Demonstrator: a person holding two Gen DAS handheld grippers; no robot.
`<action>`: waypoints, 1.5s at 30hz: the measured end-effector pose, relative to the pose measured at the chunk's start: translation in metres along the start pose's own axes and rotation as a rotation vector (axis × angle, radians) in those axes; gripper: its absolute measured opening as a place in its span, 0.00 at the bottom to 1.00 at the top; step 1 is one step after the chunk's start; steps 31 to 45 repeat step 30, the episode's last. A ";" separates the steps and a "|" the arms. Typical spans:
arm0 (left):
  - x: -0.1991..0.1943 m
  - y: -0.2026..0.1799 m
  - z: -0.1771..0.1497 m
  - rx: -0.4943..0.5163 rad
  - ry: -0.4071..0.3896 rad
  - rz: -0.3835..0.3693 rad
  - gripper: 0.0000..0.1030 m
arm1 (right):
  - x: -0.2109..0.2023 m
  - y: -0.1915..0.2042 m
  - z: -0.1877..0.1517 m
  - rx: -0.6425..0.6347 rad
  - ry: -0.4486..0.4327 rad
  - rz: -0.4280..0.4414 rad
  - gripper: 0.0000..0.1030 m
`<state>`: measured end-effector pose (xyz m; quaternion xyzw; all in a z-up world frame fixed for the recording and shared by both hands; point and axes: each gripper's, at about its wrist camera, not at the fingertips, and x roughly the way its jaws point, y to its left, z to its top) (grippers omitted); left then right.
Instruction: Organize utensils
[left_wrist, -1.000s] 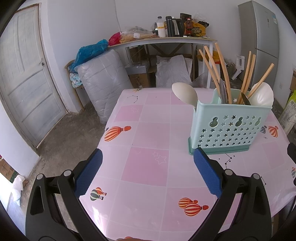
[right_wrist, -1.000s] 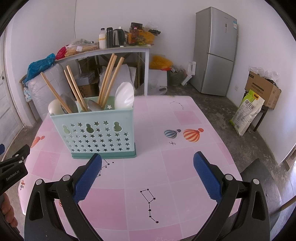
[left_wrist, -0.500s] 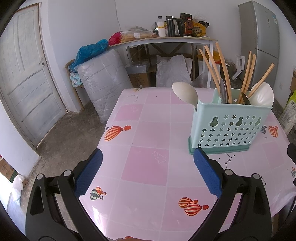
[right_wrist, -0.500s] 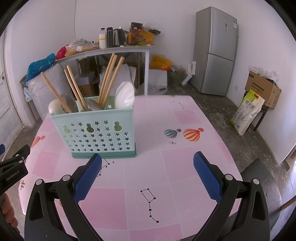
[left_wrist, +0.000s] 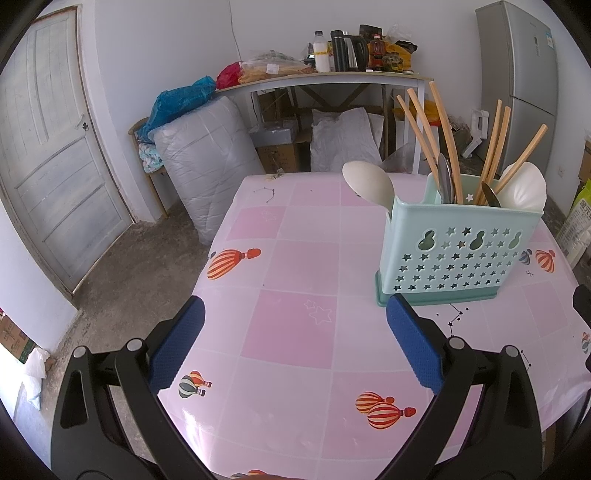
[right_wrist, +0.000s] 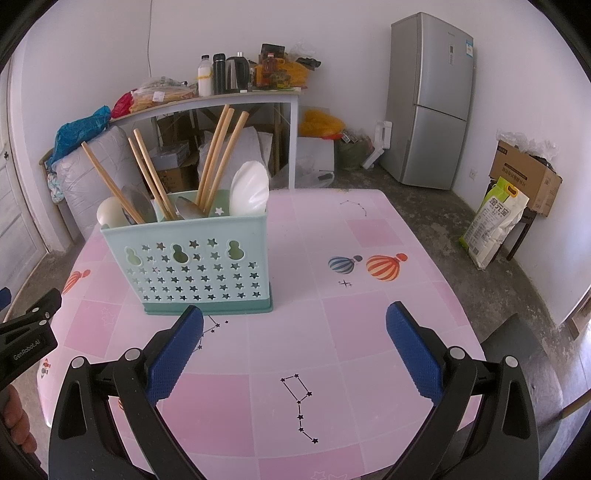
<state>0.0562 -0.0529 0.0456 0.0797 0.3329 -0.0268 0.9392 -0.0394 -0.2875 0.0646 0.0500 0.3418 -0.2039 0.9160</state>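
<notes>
Both tongs hang wide and empty above the pink table (right_wrist: 369, 332). The mint utensil caddy (right_wrist: 192, 266) stands ahead-left of the right tongs (right_wrist: 294, 350), ahead-right of the left tongs (left_wrist: 295, 345), about equally near; chopsticks (right_wrist: 218, 155) point upward.

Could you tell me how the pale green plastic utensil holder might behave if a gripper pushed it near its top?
The pale green plastic utensil holder looks tall and narrow-based, so it may tip. Long wooden chopsticks probably raise its weight. On the glossy pink tablecloth it might slide instead.
</notes>
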 end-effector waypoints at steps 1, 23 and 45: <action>0.000 0.000 0.000 0.000 0.001 0.000 0.92 | 0.000 0.000 0.000 0.000 0.001 0.001 0.94; 0.001 -0.001 -0.001 0.006 0.007 -0.007 0.92 | 0.000 0.002 -0.003 -0.002 -0.002 0.003 0.94; -0.001 -0.004 -0.001 0.015 0.003 -0.027 0.92 | 0.000 0.002 -0.003 -0.001 -0.003 0.004 0.94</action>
